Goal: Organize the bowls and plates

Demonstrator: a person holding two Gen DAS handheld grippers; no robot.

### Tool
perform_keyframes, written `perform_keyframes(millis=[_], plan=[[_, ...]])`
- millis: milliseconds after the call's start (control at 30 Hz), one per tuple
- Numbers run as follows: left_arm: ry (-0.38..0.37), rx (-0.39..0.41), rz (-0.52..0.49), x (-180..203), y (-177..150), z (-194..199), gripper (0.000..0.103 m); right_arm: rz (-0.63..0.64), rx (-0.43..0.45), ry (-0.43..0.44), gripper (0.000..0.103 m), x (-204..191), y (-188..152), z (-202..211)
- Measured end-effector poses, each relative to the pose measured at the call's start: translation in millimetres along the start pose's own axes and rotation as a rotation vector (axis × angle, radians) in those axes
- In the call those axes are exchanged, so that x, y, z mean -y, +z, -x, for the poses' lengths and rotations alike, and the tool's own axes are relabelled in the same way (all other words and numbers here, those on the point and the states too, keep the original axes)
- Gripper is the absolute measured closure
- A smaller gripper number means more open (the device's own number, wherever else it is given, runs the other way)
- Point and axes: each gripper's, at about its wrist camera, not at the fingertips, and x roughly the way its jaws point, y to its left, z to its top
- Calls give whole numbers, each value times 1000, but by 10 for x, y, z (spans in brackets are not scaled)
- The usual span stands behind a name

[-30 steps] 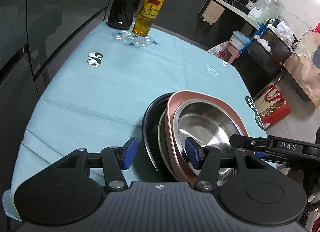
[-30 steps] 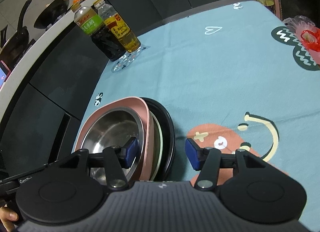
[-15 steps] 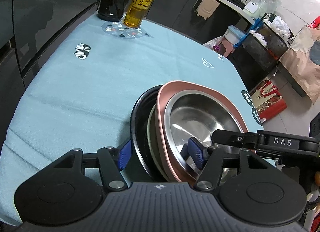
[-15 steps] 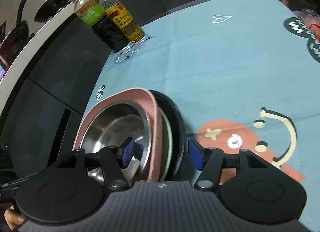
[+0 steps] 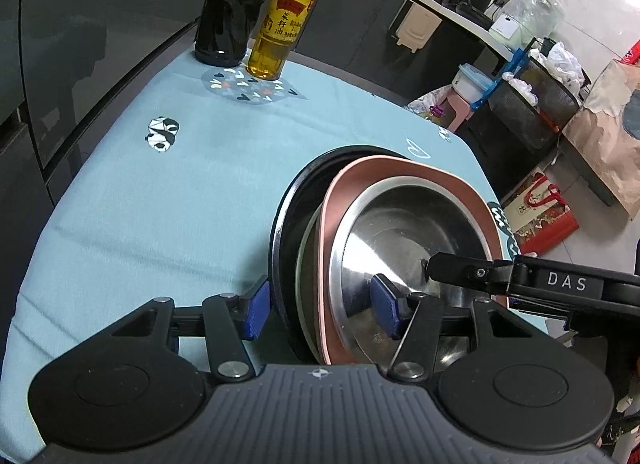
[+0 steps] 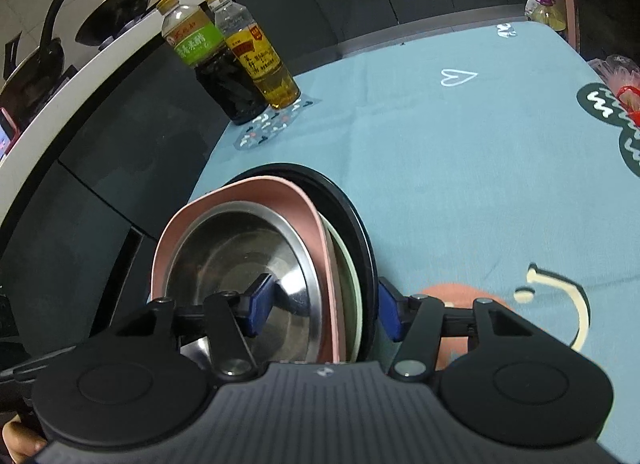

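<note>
With both grippers spread around the nested stack, my left gripper (image 5: 318,310) and right gripper (image 6: 320,308) straddle the steel bowl (image 6: 244,260), pink plate (image 5: 404,170) and black plate (image 6: 352,208) on the blue tablecloth (image 5: 160,200), so next I judge both must squeeze evenly before lifting.

Dark vinegar bottle (image 5: 231,12) and oil bottle (image 5: 285,24) stood touching at the far corner of the blue tablecloth (image 5: 168,200). Wok (image 6: 116,10) sat on the counter behind. Red bag (image 5: 540,216) and brown paper bag (image 5: 608,136) on the floor.
</note>
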Motion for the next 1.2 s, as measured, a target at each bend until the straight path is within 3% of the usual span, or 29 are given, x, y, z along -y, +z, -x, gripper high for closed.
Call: perform_keyframes(millis=[333, 1200], plan=[[20, -17, 11, 15, 269, -174, 55, -65, -32, 3, 62, 111, 275, -147], [22, -47, -52, 350, 984, -702, 55, -124, -11, -38, 62, 400, 981, -350]])
